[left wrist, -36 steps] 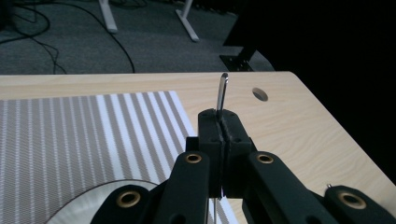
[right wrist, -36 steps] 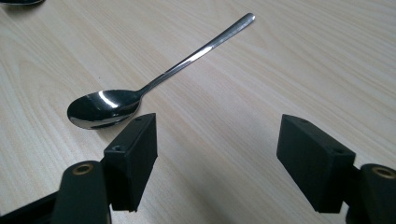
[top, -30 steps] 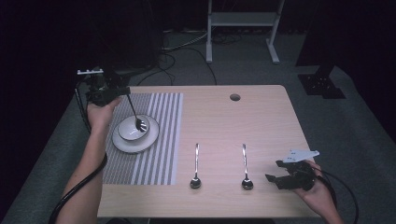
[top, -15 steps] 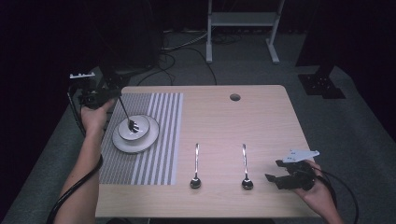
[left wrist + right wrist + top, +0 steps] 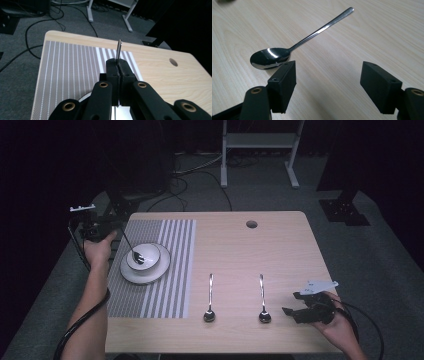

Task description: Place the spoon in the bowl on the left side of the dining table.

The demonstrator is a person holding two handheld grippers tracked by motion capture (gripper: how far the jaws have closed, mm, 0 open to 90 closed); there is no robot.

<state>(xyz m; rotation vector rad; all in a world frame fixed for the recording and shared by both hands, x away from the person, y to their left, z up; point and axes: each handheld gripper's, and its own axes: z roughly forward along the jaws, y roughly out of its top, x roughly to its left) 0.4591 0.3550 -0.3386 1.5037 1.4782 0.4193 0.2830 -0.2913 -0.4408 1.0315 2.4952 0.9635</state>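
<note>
Clamped between the closed jaws of the left gripper (image 5: pixel 95 231), a slim shiny metal spoon (image 5: pixel 131 247) slants down from the hand, its bowl end inside the small white bowl (image 5: pixel 142 256). Seen along the left gripper (image 5: pixel 117 65) in its own view, the 2 black jaws press together on the handle, and only a short length of the spoon (image 5: pixel 119 49) rises above them; the rest is hidden behind the jaws. Whether the spoon's bowl touches the dish bottom is hard to tell from above.

The small white bowl sits on a round white plate (image 5: pixel 135 275), which rests on the grey-and-white striped placemat (image 5: pixel 165 290) at the left of the pale wooden table (image 5: pixel 280 250). The plate's rim is cut off at the bottom of the left gripper view, behind the gripper body.

2 more polished steel spoons lie on the bare wood, handles pointing away from the person: 1 nearer the mat (image 5: pixel 210 299) and 1 further right (image 5: pixel 263 300). The right gripper (image 5: pixel 300 306) lies low near the table's right front corner, its jaws standing wide apart with nothing between them; in the right gripper view (image 5: pixel 328 87) the further-right spoon (image 5: pixel 294 46) lies just beyond the left jaw.

No brand, label or lettering can be read anywhere. A round hole (image 5: pixel 251 224) marks the table's far edge, and the dark surroundings swallow most detail.
</note>
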